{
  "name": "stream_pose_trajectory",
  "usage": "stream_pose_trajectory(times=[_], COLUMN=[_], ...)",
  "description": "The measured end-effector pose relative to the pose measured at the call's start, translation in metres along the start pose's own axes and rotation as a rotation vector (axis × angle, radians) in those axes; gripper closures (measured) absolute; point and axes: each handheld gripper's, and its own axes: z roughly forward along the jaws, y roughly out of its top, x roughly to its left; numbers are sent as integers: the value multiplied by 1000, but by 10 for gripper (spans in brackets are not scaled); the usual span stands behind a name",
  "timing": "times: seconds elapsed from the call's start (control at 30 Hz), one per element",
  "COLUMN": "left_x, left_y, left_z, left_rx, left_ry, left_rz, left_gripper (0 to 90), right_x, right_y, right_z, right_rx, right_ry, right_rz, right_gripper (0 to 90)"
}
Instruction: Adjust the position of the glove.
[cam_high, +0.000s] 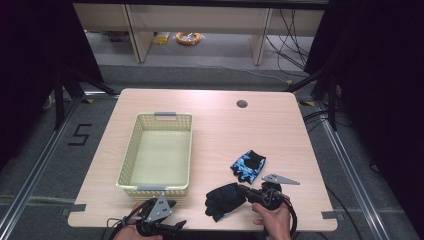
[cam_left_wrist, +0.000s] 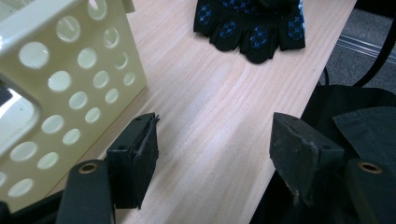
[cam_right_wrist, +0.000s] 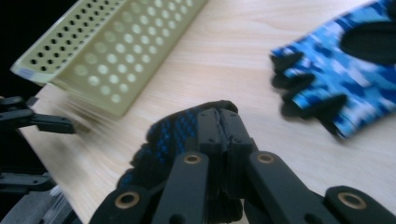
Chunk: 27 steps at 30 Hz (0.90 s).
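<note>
While the dark glove (cam_high: 224, 199) sits low in the frame, right of centre in the high view, near the front edge of the tabletop (cam_high: 215, 120), the right hand-held gripper (cam_high: 243, 189) has its jaws pinched together on the glove's right side, cloth bunched around them in the right gripper view. So the pick looks under way, but nothing has gone in: the cream basket (cam_high: 131, 150), left of centre, holds nothing. The blue patterned glove (cam_high: 248, 165) lies just up and right of the dark one, untouched. Two gloves left to place, by my reckoning. Over at the lower left, the left hand-held gripper (cam_high: 176, 226) waits with jaws apart, nothing between them, close beside the basket's near wall.
</note>
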Motion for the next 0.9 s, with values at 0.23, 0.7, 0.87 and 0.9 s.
stream_pose_trajectory(times=[0.23,0.7,0.87,0.9], left_x=[1,3,3,4], left_y=[0,-2,-3,-3], left_z=[0,-2,-3,-3], left_rx=[7,8,16,15], left_ry=[8,-12,-14,-13], left_rz=[4,11,-13,-3], left_gripper=[314,287,280,279], right_x=[-3,5,1,-2], right_y=[-10,7,29,33], right_z=[0,-5,-8,-8], right_rx=[53,80,110,119], right_ry=[-41,-126,-183,-183], right_rz=[37,-249,-450,-460], right_gripper=[864,677,670,670])
